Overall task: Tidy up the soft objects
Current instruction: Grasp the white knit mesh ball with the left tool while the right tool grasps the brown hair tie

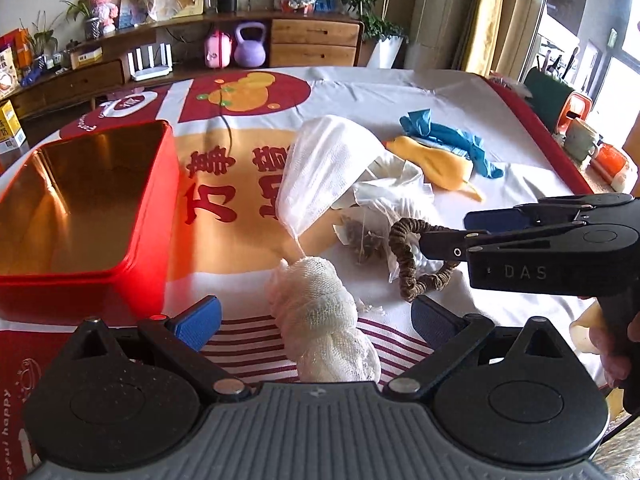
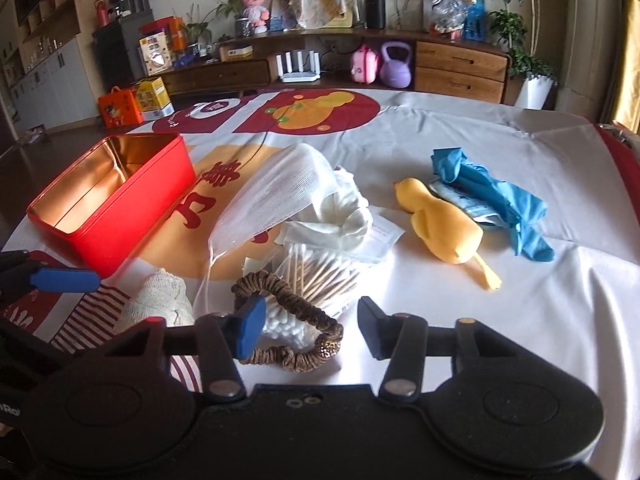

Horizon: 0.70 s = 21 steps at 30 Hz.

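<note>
A red tin (image 1: 84,216) with a gold inside stands open at the left, also in the right wrist view (image 2: 116,196). My left gripper (image 1: 316,320) is open around a rolled white gauze bandage (image 1: 320,316). My right gripper (image 2: 312,328) is open over a brown scrunchie (image 2: 296,320); one finger sits inside its loop. In the left wrist view it (image 1: 448,236) reaches in from the right at the scrunchie (image 1: 404,256). A white mesh bag (image 2: 280,196), a bag of cotton swabs (image 2: 320,276), a yellow soft toy (image 2: 444,224) and blue gloves (image 2: 496,196) lie behind.
White cloths (image 2: 344,216) and a flat packet (image 2: 380,236) lie in the pile. A printed tablecloth (image 2: 520,320) covers the table. A cup (image 1: 580,140) and orange items (image 1: 608,160) stand at the right edge. A wooden sideboard (image 2: 440,68) runs along the far wall.
</note>
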Each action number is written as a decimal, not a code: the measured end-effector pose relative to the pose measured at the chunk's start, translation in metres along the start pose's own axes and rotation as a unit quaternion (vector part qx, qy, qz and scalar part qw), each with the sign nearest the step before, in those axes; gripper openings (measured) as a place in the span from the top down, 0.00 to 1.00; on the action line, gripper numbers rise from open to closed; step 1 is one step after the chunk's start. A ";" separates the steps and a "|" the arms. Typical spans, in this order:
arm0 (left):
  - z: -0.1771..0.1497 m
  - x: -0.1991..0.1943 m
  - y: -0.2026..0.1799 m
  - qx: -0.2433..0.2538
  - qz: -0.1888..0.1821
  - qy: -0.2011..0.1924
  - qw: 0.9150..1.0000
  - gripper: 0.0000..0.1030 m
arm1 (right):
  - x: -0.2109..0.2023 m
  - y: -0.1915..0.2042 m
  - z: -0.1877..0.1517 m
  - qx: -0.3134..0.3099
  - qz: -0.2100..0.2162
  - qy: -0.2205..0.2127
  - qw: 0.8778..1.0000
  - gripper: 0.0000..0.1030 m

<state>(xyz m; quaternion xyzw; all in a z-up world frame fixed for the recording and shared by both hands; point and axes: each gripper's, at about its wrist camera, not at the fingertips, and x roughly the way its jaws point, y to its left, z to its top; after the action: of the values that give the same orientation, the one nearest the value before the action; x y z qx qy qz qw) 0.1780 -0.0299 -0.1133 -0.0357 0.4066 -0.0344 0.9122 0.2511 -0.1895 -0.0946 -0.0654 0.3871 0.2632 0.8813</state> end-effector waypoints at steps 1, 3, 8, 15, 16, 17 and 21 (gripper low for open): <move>0.000 0.003 -0.001 0.002 0.002 0.002 1.000 0.02 | 0.002 -0.001 0.000 0.002 0.005 0.003 1.000 0.58; 0.001 0.006 -0.002 0.008 0.004 0.004 1.000 0.03 | 0.003 -0.003 -0.001 0.002 0.011 0.008 1.000 0.66; 0.001 0.016 -0.002 0.009 0.004 0.013 1.000 0.17 | 0.000 -0.002 -0.002 -0.005 0.019 0.009 1.000 0.78; 0.000 0.022 0.003 0.005 0.005 0.023 1.000 0.47 | -0.004 0.001 -0.004 -0.009 0.016 0.007 1.000 0.91; 0.000 0.023 0.003 0.005 0.006 0.023 1.000 0.53 | -0.005 0.002 -0.004 -0.009 0.016 0.007 1.000 0.91; 0.000 0.023 0.004 0.005 0.005 0.025 1.000 0.56 | -0.007 0.003 -0.005 -0.010 0.015 0.007 1.000 0.91; 0.000 0.021 0.004 0.010 0.010 0.025 1.000 0.57 | -0.015 0.009 -0.006 -0.010 0.010 -0.003 1.000 0.92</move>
<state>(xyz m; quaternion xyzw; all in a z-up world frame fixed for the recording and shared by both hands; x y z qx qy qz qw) 0.1917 -0.0282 -0.1289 -0.0214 0.4292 -0.0303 0.9025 0.2344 -0.1899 -0.0873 -0.0695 0.3823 0.2760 0.8791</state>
